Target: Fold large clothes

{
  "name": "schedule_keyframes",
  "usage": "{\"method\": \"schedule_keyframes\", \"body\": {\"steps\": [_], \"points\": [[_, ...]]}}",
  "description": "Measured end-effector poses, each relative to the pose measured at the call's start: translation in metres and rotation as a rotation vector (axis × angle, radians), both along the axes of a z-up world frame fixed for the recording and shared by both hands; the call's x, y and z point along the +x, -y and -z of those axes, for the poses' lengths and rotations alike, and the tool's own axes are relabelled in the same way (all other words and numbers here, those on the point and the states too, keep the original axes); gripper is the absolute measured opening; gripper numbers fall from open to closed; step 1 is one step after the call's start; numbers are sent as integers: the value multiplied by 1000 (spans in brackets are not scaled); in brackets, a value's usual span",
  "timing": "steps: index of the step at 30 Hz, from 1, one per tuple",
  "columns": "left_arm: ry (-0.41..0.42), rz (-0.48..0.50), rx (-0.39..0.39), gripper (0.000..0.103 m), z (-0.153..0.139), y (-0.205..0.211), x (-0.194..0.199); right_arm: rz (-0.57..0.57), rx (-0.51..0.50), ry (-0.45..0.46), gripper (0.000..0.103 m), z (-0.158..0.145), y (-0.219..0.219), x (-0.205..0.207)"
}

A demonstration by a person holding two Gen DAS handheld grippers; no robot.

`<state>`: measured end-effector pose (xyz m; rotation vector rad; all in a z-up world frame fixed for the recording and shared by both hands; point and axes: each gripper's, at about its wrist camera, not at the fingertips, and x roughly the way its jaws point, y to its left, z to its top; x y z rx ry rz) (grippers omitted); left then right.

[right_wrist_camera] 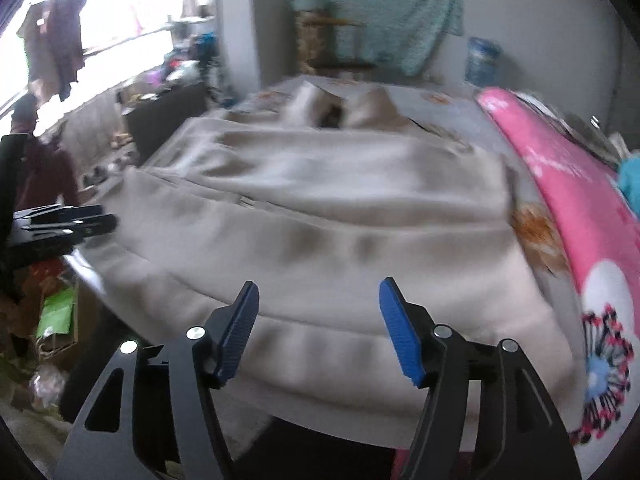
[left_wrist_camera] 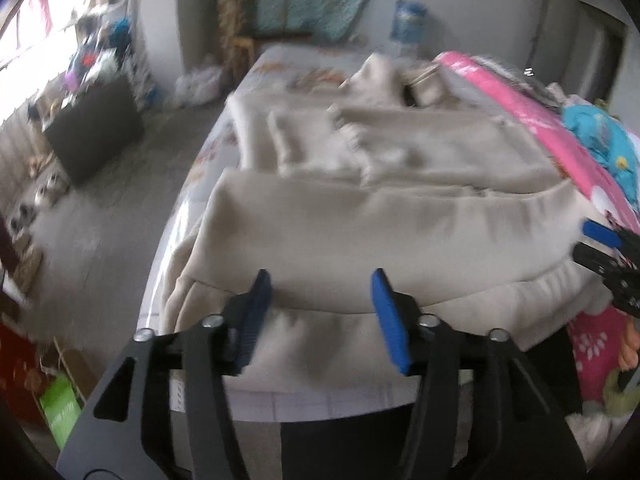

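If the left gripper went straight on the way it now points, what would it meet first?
Most likely the beige garment on the bed: the left gripper, jaws open and empty, points down at its folded near edge. Blur leaves the gap unclear.

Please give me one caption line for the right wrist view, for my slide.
Right gripper open above the near hem of a beige garment spread on the bed, pink blanket beside it.

Both wrist cameras look forward and steeply down from the near edge of the bed, close above the beige garment. They share it, the pink blanket and the far wall.
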<state>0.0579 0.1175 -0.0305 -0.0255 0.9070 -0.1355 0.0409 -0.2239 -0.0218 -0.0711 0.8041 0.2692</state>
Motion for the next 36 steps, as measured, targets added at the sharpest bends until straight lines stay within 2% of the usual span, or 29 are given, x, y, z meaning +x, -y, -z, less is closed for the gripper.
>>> {"method": "schedule_keyframes", "body": {"steps": [2,3,5,8,9,11,13,16,17,21,25,31,36], "points": [[4,-4,-3,55,2,-2,2,53,-24,-34,63,12,13,5],[-2,1,-1,59,1,-1,3,64,-19,-55,65,19,19,8],[-9,-2,12,59,-3,2,5,67,23,-70,65,16,26,10],[4,2,26,65,-12,9,7,77,11,-19,68,-1,30,10],[10,4,31,71,-15,13,9,83,14,-6,70,-6,33,10],[16,17,46,74,-19,26,12,99,20,5,74,-8,38,13],[9,28,70,77,-18,39,17,131,7,-17,74,-2,46,19],[-11,33,99,81,-12,57,27,182,15,-119,74,20,57,33],[-15,29,120,81,-11,63,31,185,20,-118,74,19,58,34],[-28,19,178,84,-4,80,40,176,52,-73,74,-3,53,37],[-39,3,233,88,4,89,44,157,62,-40,81,-18,43,46],[-39,-30,240,94,4,88,44,144,19,-80,87,-13,24,64],[-45,-46,222,95,5,85,45,154,-26,-141,89,5,14,76]]}}
